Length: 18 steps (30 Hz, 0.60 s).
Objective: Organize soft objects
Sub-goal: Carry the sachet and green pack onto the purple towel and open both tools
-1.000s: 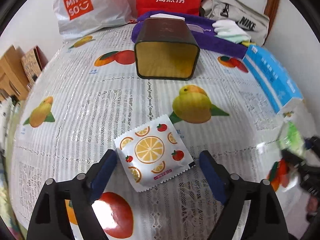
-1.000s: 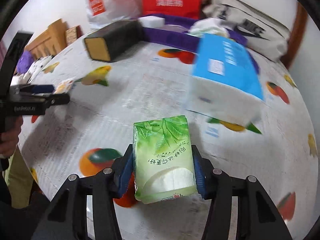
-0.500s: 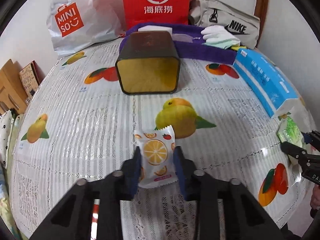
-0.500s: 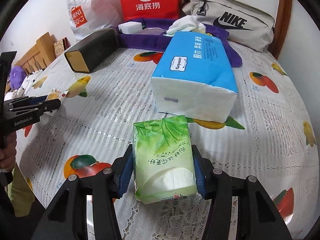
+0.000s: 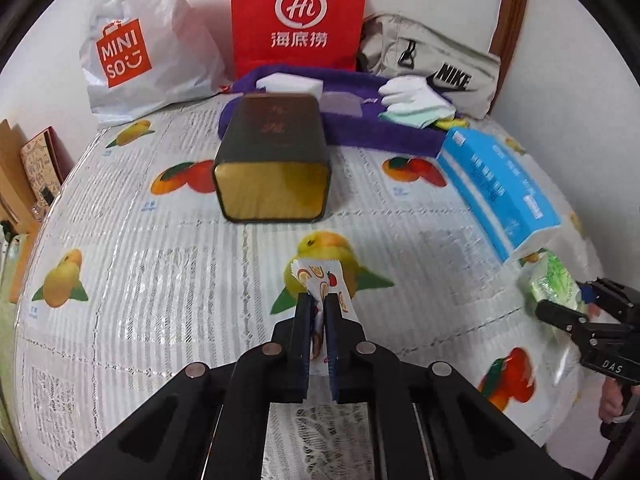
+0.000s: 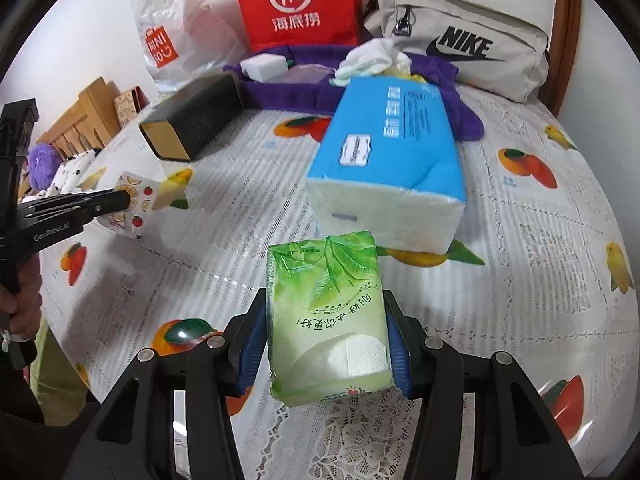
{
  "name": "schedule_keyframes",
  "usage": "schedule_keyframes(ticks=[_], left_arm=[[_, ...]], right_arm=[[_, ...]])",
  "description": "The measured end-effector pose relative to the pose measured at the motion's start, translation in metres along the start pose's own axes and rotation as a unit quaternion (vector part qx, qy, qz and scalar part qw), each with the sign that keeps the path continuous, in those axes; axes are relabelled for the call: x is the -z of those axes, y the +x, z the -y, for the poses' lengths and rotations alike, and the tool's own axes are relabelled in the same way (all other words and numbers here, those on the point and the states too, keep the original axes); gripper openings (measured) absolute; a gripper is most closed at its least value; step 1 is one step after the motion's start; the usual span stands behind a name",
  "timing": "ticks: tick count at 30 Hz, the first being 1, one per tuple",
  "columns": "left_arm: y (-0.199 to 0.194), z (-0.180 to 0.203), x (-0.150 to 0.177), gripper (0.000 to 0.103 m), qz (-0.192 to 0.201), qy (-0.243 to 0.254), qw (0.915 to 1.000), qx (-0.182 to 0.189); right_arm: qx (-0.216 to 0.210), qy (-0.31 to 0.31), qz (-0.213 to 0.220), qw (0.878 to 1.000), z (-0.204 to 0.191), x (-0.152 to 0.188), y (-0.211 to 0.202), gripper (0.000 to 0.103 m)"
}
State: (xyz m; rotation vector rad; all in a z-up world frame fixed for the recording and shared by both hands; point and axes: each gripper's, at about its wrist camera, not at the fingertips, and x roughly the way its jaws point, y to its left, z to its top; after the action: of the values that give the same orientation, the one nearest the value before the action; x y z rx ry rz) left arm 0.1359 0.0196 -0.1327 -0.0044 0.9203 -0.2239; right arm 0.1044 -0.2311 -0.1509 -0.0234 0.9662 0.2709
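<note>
My left gripper (image 5: 317,300) is shut on a small white sachet (image 5: 322,278) printed with orange slices, lifted off the fruit-print tablecloth. The right wrist view shows the same sachet (image 6: 138,200) pinched at the left gripper's tip (image 6: 126,200). My right gripper (image 6: 326,320) is shut on a green tissue pack (image 6: 326,312), its blue pads (image 6: 254,344) pressing both sides; the pack (image 5: 554,282) appears at the right edge of the left wrist view. A dark tin (image 5: 272,164) lies on its side with its gold inside facing me.
A large blue tissue pack (image 6: 384,160) lies just beyond the green one. At the back are a purple towel (image 5: 360,128) with white cloths (image 5: 416,96), a red paper bag (image 5: 298,16), a white Miniso bag (image 5: 132,56) and a beige Nike bag (image 6: 460,48). A hand (image 6: 20,300) grips the left tool.
My left gripper closed from wide open onto the sachet, folding it upright, and lifted it off the cloth. The right gripper kept its hold on the green pack and shifted slightly.
</note>
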Motion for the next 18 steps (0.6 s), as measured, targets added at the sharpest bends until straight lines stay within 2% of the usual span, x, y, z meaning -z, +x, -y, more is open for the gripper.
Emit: schedule_keyframes(ticks=[8,18], left_arm=[[-0.017,0.003,-0.017,0.007,0.026,-0.002,0.9992,0.031],[-0.031,-0.004,-0.050,0.007,0.054,-0.011,0.9977,0.039]], right_arm=[[-0.013,0.007,0.025,1.000,0.005,-0.014,-0.024,0.052],[-0.011,-0.001,0.065,0.998,0.017,-0.047,-0.042,0.052]])
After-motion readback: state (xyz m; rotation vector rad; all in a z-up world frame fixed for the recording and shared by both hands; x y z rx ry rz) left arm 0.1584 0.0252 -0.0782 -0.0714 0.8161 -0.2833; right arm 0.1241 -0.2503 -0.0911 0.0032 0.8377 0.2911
